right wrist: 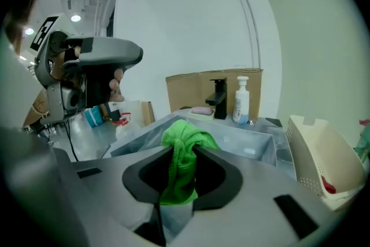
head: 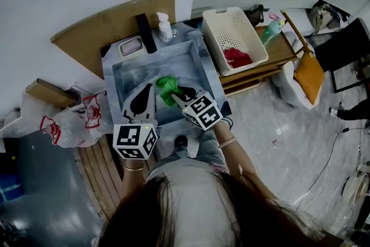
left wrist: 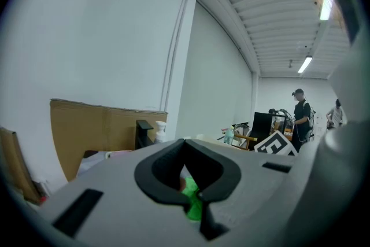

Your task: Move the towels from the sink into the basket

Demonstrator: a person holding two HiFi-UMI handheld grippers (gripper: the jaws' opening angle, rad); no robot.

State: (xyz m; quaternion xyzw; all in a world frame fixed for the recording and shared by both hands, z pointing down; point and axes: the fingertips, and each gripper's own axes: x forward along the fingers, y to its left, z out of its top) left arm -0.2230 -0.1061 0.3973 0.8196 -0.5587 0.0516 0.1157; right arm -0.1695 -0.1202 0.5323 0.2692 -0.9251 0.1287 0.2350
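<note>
No legible text, red print on plastic bag (head: 69, 124) unreadable

**Right gripper (right wrist: 184, 150) clamped on a green towel (right wrist: 181, 168), with the sink (right wrist: 254, 144) behind.**

The two dark jaws at lower centre press on the towel, which bunches above them and hangs down between them. The grey sink runs across mid frame. On its far rim stand a black tap (right wrist: 218, 99), a white pump bottle (right wrist: 242, 100) just right of the tap, and a pink dish (right wrist: 201, 110) to its left. Brown cardboard (right wrist: 188, 87) leans on the white wall behind these. At the right edge, a cream basket (right wrist: 315, 150) holds something red (right wrist: 328, 185). At upper left is the left gripper (right wrist: 136, 56), seen side-on, with fingers (right wrist: 115, 87) beneath it.
</note>
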